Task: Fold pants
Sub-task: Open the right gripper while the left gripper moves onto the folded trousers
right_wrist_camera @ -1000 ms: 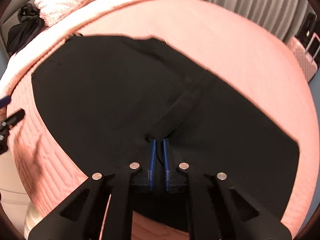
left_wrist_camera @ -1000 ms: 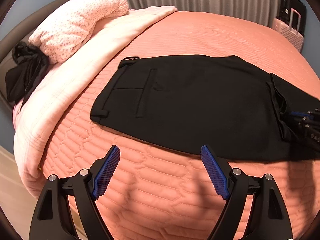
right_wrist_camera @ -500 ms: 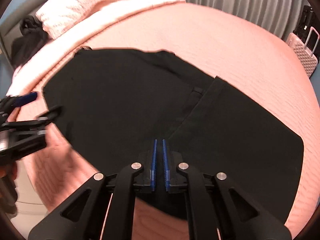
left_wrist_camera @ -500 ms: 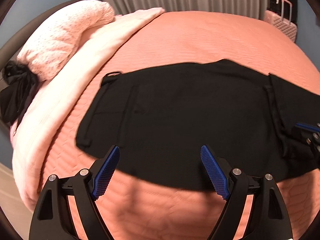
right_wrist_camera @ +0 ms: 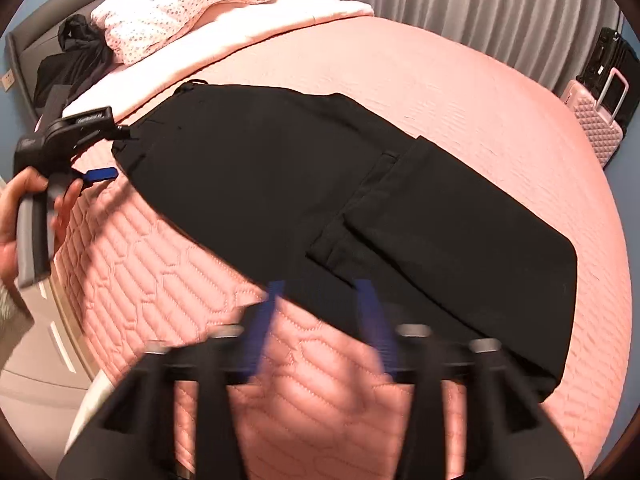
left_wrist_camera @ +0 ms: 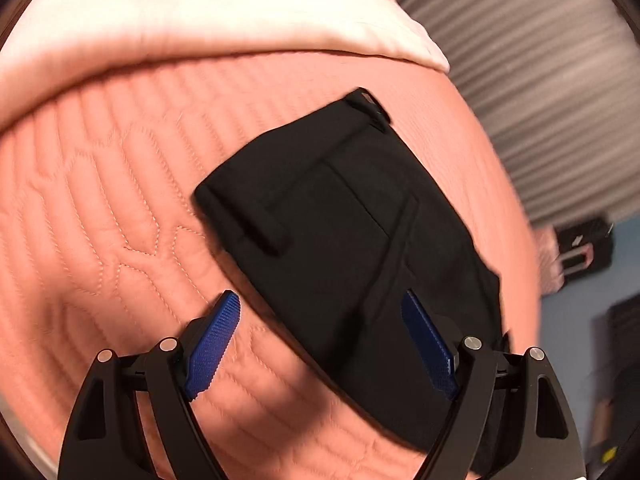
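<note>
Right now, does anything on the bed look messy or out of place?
The black pants lie flat on the pink quilt, cuffs folded back. The one stray thing: a crumpled dark garment beside the speckled pillow.

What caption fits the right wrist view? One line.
Right gripper opening above the black pants laid on the pink quilted bedspread, nothing between its pads.

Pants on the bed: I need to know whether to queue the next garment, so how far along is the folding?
Done: the black pants lie flat on the pink bedspread, leg ends folded back over the middle. In hand: nothing; the right gripper is opening, empty, and the left gripper hovers open by the waistband. Left: probably another fold.
</note>
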Demonstrator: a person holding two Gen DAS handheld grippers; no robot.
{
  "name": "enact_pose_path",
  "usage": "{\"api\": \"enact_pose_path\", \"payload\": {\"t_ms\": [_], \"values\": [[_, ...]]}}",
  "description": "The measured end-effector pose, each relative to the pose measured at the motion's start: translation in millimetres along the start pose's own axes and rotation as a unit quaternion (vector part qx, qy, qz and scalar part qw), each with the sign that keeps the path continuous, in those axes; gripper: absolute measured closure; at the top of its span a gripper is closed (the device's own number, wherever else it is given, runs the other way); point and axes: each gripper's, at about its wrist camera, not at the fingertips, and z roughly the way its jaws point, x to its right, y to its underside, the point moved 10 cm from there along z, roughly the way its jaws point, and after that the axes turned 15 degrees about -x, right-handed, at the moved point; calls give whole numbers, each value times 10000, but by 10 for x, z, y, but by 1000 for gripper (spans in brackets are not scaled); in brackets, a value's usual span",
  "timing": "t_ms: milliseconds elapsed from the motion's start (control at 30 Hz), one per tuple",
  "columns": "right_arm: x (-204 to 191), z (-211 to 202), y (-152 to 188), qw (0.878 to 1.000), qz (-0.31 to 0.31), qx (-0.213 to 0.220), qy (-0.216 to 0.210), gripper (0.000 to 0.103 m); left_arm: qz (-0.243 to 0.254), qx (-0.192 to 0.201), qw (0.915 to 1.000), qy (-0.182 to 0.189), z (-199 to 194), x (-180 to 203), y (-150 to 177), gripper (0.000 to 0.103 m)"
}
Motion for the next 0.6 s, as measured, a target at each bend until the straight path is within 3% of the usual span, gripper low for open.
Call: {"api": "enact_pose_path", "payload": {"t_ms": [100,200,400,500,533,567,600], "values": [[-41,12,33,10000,-48,-71,19,50,-29,199,9994,292,58,50,-141,23],[-27,7,39,9999,34,-112,-51,50,-44,272,9995,170,165,176,-249,6],[112,-81,37,9995,301,-59,-54,49,-143,635,9978,95,219,279,-449,6],[241,-152,87,9990,454,-14,4,49,-14,879,9961,82,160,334,-489,33],[307,-178,121,9986,536,0,37,49,110,856,9963,54,184,377,-489,62],[365,-195,152,9982,592,13,53,49,186,814,9965,-68,208,399,-487,85],[419,-214,181,9978,660,27,82,49,302,847,9958,-188,196,441,-474,85]]}}
